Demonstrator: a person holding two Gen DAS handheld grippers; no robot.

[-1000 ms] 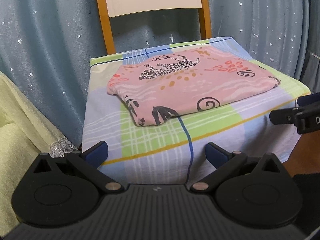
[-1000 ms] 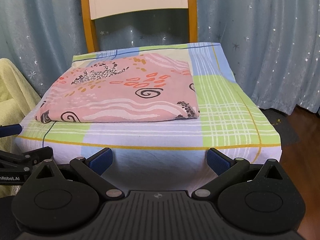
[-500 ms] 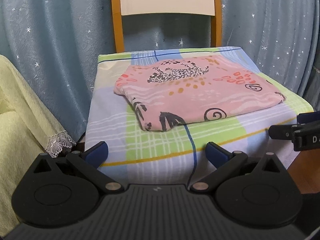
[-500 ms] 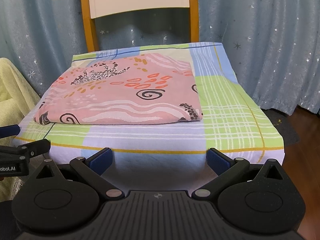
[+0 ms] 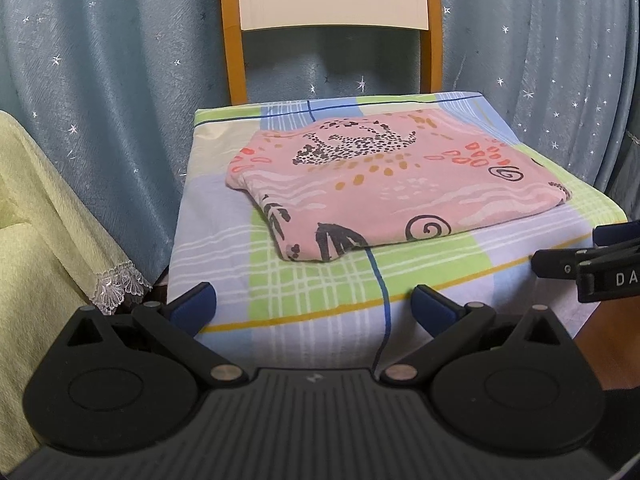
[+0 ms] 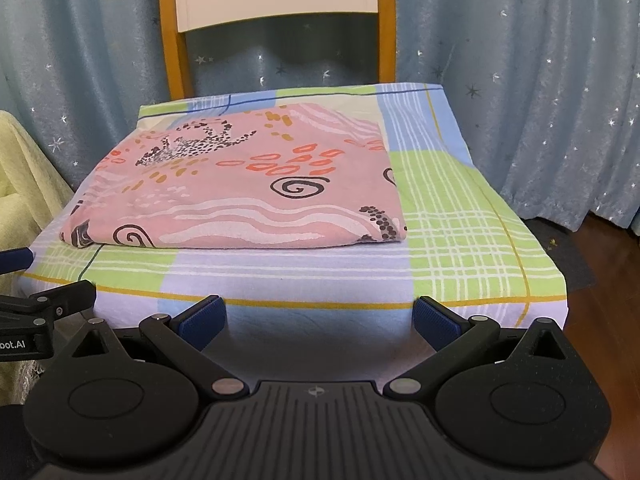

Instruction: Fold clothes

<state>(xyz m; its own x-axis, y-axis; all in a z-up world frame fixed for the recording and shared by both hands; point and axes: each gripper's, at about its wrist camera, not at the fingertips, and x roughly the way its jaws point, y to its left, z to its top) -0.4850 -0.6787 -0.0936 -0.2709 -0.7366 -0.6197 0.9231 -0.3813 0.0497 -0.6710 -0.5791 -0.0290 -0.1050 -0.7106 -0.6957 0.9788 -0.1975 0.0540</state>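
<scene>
Pink patterned garment lies folded into a flat rectangle on the plaid-covered chair seat, toward the seat's left side & back; looks like the fold is done, nothing loose hanging off. Left hand-held gripper is spread wide, empty, near the seat's front edge w/o touching the cloth. Right hand-held gripper likewise spread, empty, apart from the garment. Prob. both held clear so the stack stays undisturbed. Yellow fabric hangs left of the chair.
</scene>
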